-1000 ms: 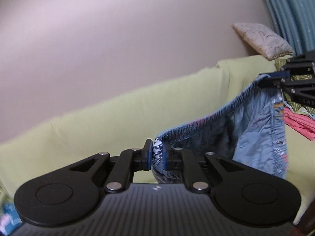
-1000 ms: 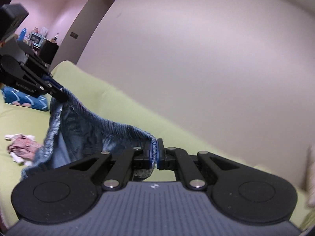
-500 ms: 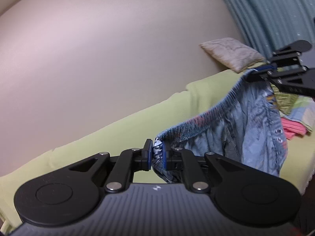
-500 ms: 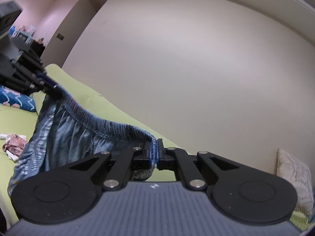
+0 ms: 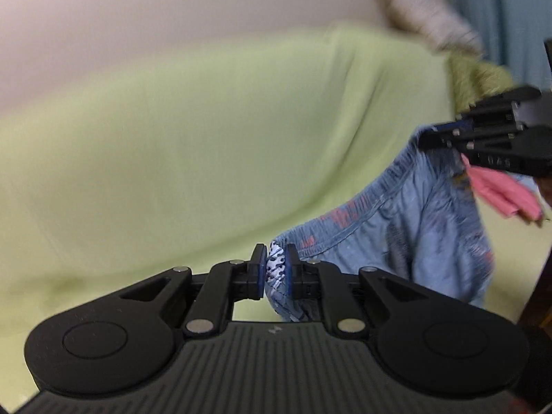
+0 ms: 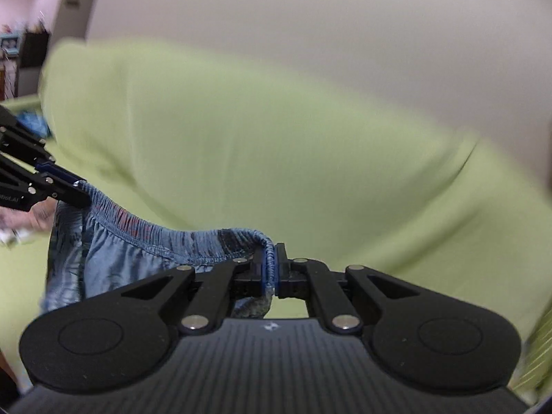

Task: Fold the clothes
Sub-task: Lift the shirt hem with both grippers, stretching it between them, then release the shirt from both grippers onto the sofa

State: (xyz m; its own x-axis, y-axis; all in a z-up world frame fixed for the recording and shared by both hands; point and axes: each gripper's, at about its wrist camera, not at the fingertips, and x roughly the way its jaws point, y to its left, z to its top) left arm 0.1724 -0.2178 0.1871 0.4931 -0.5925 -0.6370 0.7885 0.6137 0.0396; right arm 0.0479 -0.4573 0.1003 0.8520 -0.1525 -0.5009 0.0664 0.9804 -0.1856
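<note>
Blue patterned shorts (image 5: 414, 234) hang by their elastic waistband between my two grippers, in front of a sofa with a light green cover (image 5: 207, 138). My left gripper (image 5: 274, 265) has one waistband corner between its pads; its jaws are opening, and the cloth still fills the gap. My right gripper (image 6: 275, 262) is shut on the other corner. Each wrist view shows the other gripper out at the side: the right gripper (image 5: 427, 134) and the left gripper (image 6: 81, 189). The shorts (image 6: 120, 252) sag below the stretched waistband, and their lower part is hidden behind the gripper bodies.
A pink garment (image 5: 500, 193) lies on the seat behind the right gripper. A beige pillow (image 5: 424, 17) and an olive cloth (image 5: 479, 76) sit at the sofa's right end by a teal curtain (image 5: 500, 10). A blue cushion (image 6: 31, 124) lies at the left end.
Both grippers have dropped and tipped down with the shorts, so the green sofa back now fills the views instead of the wall. The left jaws stand slightly wider apart.
</note>
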